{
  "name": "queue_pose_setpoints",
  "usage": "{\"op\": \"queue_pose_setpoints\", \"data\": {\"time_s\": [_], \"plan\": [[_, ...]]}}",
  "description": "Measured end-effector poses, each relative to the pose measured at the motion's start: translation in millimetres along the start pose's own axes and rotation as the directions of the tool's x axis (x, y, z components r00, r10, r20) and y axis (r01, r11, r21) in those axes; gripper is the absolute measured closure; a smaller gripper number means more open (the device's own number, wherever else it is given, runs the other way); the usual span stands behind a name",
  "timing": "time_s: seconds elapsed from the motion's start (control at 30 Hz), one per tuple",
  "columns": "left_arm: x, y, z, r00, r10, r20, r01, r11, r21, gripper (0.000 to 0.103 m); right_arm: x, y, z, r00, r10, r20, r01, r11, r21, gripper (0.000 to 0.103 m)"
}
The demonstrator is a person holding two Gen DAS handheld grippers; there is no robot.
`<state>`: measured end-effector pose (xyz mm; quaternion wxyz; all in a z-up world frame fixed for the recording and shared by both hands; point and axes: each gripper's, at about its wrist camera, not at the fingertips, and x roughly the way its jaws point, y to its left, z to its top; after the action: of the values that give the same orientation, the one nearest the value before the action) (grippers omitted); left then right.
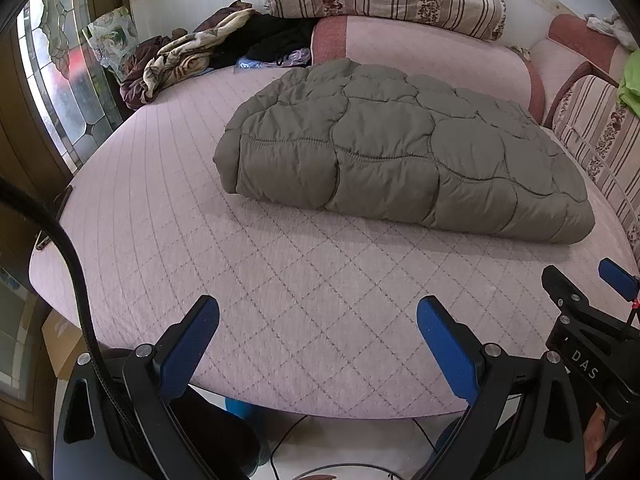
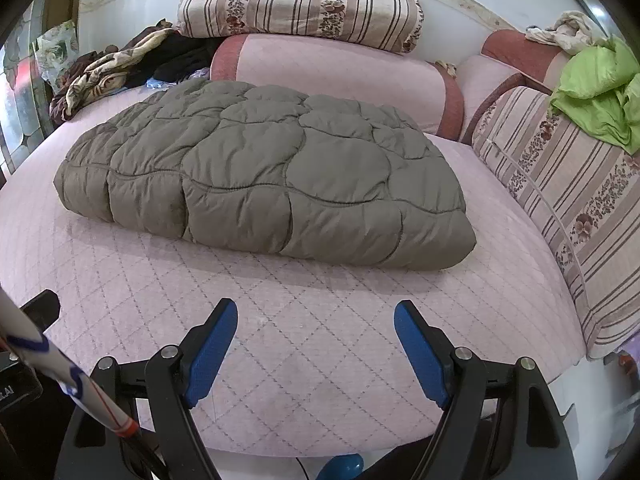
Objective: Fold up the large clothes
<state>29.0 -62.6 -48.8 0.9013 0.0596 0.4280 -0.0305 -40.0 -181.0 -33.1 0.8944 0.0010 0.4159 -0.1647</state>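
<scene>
Folded quilted coat (image 2: 260,184) at mid-frame in the right wrist view, lying flat on the bed cover (image 2: 320,340). Behind it, a long bolster (image 2: 340,76), with a striped pillow (image 2: 300,0) stacked on top at the upper centre. At upper left, a heap of crumpled clothes (image 2: 112,64) against the wall. Along the right edge, a striped cushion (image 2: 568,208), bearing a loose garment (image 2: 600,88) at its upper end. At the bottom, right gripper (image 2: 316,344) spread wide over bare cover, well before the coat. In the left wrist view, left gripper (image 1: 318,340) likewise spread at bottom centre, apart from the coat.
</scene>
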Motion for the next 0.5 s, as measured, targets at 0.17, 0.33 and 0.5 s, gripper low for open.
{"op": "queue_pose_setpoints", "data": {"time_s": [0.17, 0.33, 0.5], "plan": [[0.9, 0.5, -0.1, 1.0, 0.0, -0.003, 0.0, 1.0, -0.002, 0.004, 0.3, 1.1, -0.4, 1.0, -0.001, -0.003, 0.001, 1.0, 0.001, 0.018], [2.6, 1.2, -1.2, 1.0, 0.0, -0.008, 0.0, 1.0, -0.009, 0.004, 0.4, 3.0, -1.8, 1.0, 0.0, -0.007, 0.0, 1.0, -0.003, 0.018], [4.2, 1.1, -2.2, 1.0, -0.005, -0.014, 0.005, 1.0, -0.009, 0.004, 2.3, 4.5, -2.9, 1.0, 0.004, -0.008, -0.004, 1.0, -0.013, 0.018]]}}
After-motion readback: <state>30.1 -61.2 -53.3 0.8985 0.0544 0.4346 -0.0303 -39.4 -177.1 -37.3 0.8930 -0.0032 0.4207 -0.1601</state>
